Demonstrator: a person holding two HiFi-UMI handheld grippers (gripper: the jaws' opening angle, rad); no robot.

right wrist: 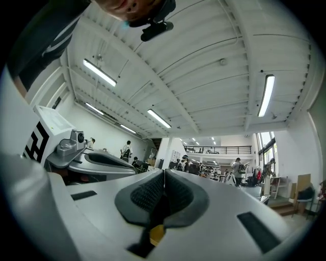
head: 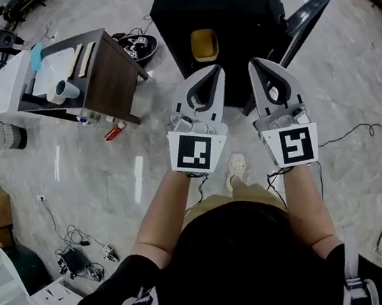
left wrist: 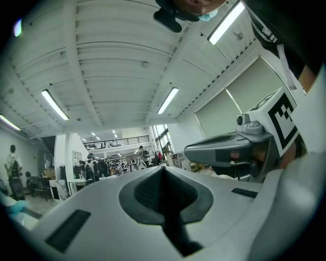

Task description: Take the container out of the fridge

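Both my tools are clenched shut w/ nothing in them. The left tool (head: 217, 70) and right tool (head: 252, 63) are side by side just in front of the black fridge (head: 226, 2), and the yellow container (head: 204, 45) sits in the fridge's opening, untouched. If I push in w/o spreading the jaws first I'd prob. shove the container deeper or tip it, and what looks like the open door (head: 306, 16) at the fridge's right could catch my right tool going in or out.

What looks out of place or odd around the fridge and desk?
A small red object lies on the floor beside the brown desk, as if dropped. Loose cables trail nearby. Nothing else stands out.
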